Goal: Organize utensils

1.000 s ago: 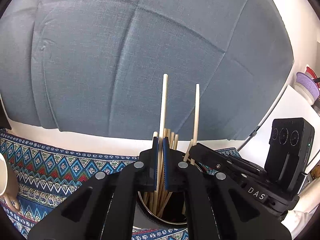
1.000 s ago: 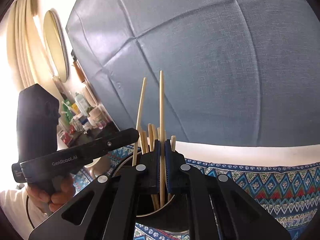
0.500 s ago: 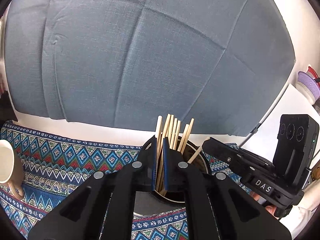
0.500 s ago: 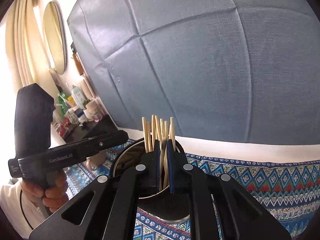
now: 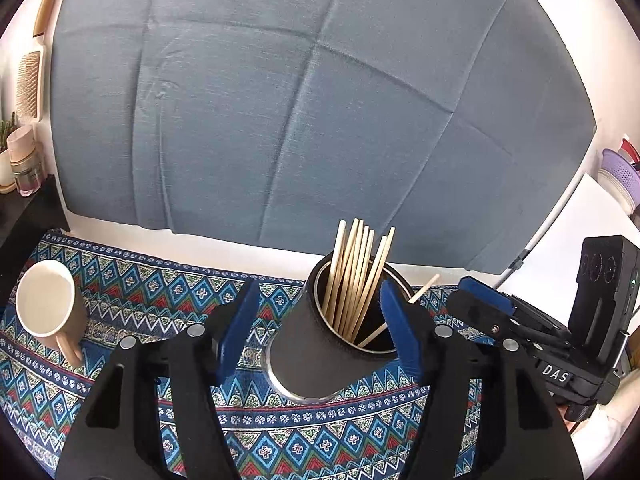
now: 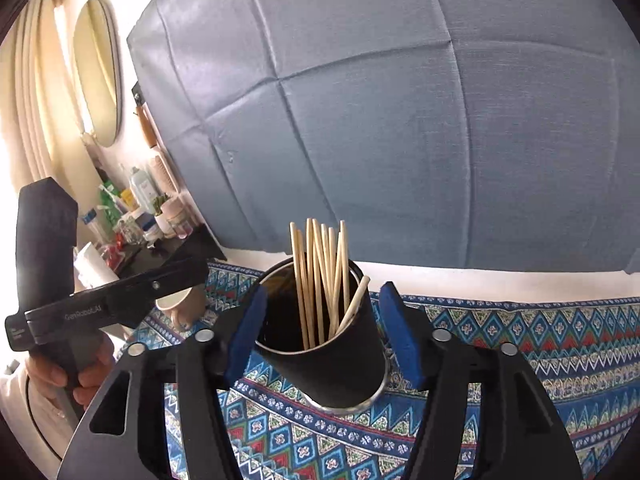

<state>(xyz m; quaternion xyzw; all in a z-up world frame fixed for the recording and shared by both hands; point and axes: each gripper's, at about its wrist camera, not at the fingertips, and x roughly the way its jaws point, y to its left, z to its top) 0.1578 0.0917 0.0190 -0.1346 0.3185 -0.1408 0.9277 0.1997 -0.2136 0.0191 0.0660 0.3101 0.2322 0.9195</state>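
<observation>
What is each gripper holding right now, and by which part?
Nothing. The left gripper and right gripper are opening, pads clear of everything. The chopsticks stand loose in the black cup.

Bright daylight floods in from the left of the right wrist view, washing that edge out; both fisheye pictures are sharp centrally, curved and dark-cornered

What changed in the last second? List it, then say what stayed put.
Both hand-held grippers let go of a chopstick each: the left hand-held gripper and right hand-held gripper are opening their jaws, nothing pinched between them. The two raised chopsticks dropped in among the other chopsticks. Both grippers pulled back from the black cup. The cup, beige mug and patterned cloth stayed put.
</observation>
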